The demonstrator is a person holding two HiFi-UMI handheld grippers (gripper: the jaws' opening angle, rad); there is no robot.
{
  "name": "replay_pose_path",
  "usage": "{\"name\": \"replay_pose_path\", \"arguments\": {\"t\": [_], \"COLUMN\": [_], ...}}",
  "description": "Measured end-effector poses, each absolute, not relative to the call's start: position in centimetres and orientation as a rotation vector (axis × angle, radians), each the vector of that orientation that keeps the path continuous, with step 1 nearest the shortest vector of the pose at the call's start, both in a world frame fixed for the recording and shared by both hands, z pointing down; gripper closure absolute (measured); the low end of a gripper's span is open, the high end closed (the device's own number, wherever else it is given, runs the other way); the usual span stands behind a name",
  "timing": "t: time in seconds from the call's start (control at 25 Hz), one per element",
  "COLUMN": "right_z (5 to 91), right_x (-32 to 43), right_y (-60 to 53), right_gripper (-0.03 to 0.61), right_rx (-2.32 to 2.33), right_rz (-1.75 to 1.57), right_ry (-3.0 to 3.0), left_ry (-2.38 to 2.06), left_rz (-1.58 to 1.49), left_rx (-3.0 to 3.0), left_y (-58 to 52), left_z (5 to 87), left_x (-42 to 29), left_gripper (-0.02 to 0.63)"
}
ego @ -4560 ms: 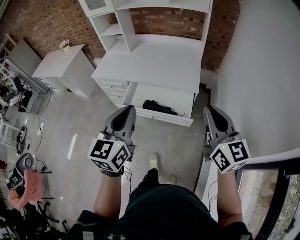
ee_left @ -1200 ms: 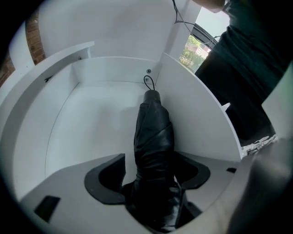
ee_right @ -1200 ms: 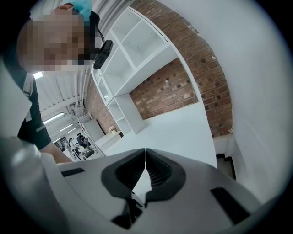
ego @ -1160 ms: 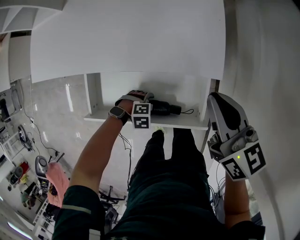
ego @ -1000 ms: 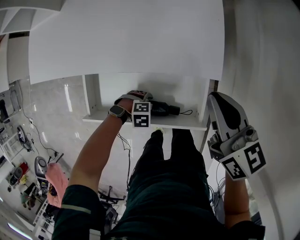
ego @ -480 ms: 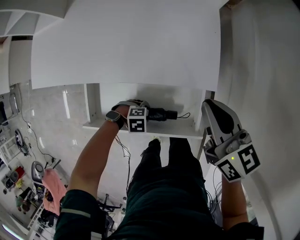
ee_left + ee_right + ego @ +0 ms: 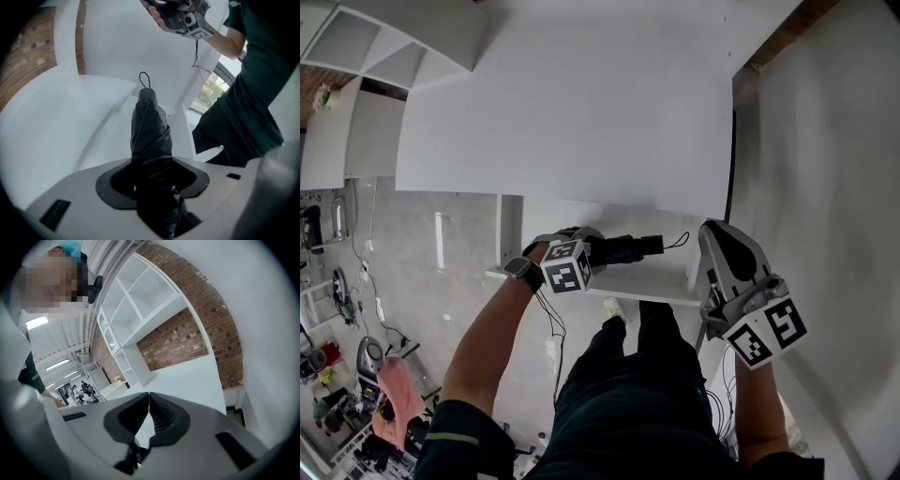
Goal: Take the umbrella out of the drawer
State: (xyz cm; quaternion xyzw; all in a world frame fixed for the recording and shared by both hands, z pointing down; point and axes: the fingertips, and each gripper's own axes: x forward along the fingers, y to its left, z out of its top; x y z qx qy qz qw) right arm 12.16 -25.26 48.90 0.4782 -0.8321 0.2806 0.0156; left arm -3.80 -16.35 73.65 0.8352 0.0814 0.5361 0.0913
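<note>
The folded black umbrella (image 7: 623,249) hangs just above the open white drawer (image 7: 609,281), its strap loop (image 7: 680,240) pointing right. My left gripper (image 7: 592,248) is shut on the umbrella's left part. In the left gripper view the black umbrella (image 7: 150,136) runs up from between the pads, with its loop (image 7: 145,80) at the far end, and my left gripper (image 7: 154,180) clamps its sleeve. My right gripper (image 7: 719,246) is held beside the drawer's right end, shut and empty. Seen in its own view, the right gripper (image 7: 149,404) has its jaws touching over the white desk top (image 7: 187,376).
The white desk top (image 7: 581,122) spreads above the drawer. A white wall (image 7: 834,187) stands close on the right. White shelves (image 7: 136,310) and a brick wall (image 7: 206,310) rise behind the desk. A small white cabinet (image 7: 347,131) is at the left, with clutter on the floor (image 7: 356,375).
My left gripper has closed on the umbrella and lifted it up off the drawer floor. The right gripper has risen slightly. The head view has tilted, showing more of the desk top.
</note>
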Motion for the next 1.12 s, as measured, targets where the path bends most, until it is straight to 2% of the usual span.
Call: {"name": "replay_pose_path", "arguments": {"t": [0.52,1.12], "right_z": [42.3,36.5], "right_x": [11.5,8.5], "right_y": [-23.1,-20.6], "right_gripper": [0.574,0.574], "right_rx": [1.595,1.625], "right_rz": [0.714,0.561], "right_ry": [-2.624,-2.661], "left_ry": [-0.347,-0.728], "left_rz": [0.99,0.548], "left_rx": [2.579,2.596], "left_y": [-18.2,-20.2], "left_z": [59.9,48.1], "left_x": [-2.9,-4.9], "left_gripper": [0.408,0.407]}}
